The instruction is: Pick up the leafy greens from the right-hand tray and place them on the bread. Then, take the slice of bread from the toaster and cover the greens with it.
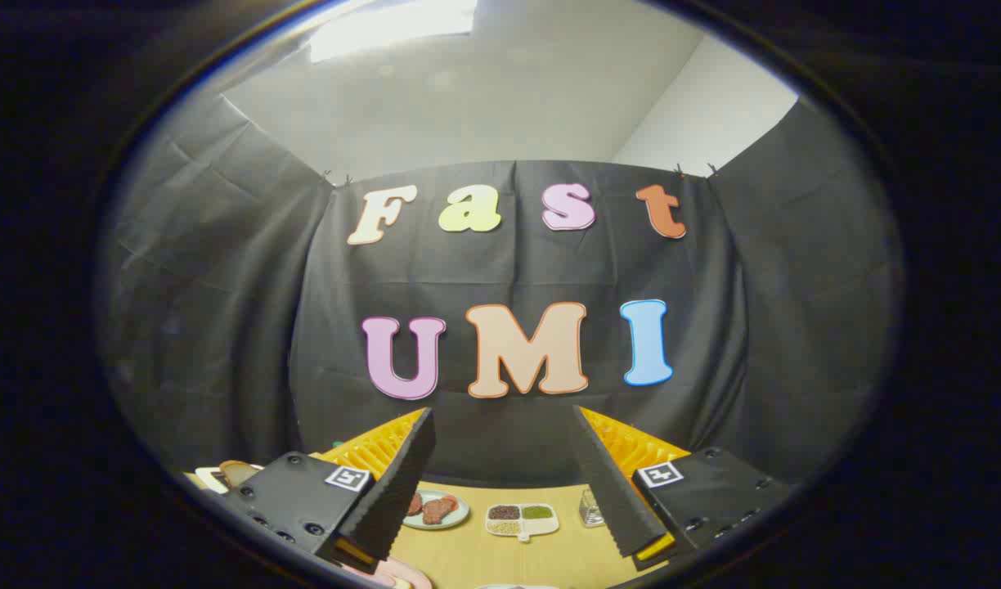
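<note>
The fingers (pixel 507 491) stood open, empty; no greens were discernible beyond them, but being presumably soft and light, they wanted a gentle pinch.

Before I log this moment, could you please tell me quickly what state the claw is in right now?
Claw: open, black ridged fingers spread wide, holding nothing, raised above the light wooden table.

Tool (pixel 509 483) is hanging above the desk (pixel 468 556) with its fingers (pixel 394 491) spread wide, nothing between them. Beyond the fingers, toward the desk's far edge, a plate (pixel 439 511) with reddish-brown pieces is sitting beside a white divided dish (pixel 522 521) holding dark, green and pale fillings. A small clear jar (pixel 590 507) is standing just beside the right finger.
</note>
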